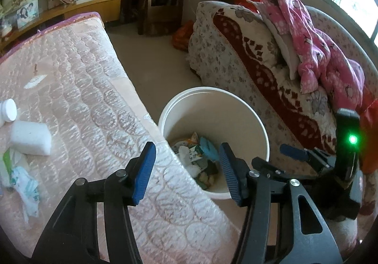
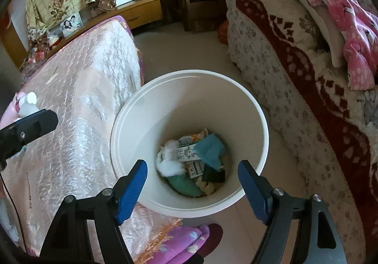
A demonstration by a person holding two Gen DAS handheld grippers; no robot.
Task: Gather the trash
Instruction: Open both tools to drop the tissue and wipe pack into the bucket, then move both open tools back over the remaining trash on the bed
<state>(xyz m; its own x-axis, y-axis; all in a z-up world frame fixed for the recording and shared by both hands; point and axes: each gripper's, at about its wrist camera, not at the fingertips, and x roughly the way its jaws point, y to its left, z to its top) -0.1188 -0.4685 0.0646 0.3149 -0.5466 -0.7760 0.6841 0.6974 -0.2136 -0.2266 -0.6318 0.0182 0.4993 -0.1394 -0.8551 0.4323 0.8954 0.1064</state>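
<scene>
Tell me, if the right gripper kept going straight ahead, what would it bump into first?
Most likely the trash in the white bucket. The right gripper, jaws open and empty, points down into its mouth, toward the milk carton on the pile. Depth is hard to judge, so it might clip the near rim.

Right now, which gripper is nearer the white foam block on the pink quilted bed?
Left. The left gripper hangs over the bed edge, foam block to its left. The right gripper hovers over the white plastic bin, beyond the bed.

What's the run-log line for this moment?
left gripper: open, empty | right gripper: open, above bin | sponge, bottle: on bed
</scene>
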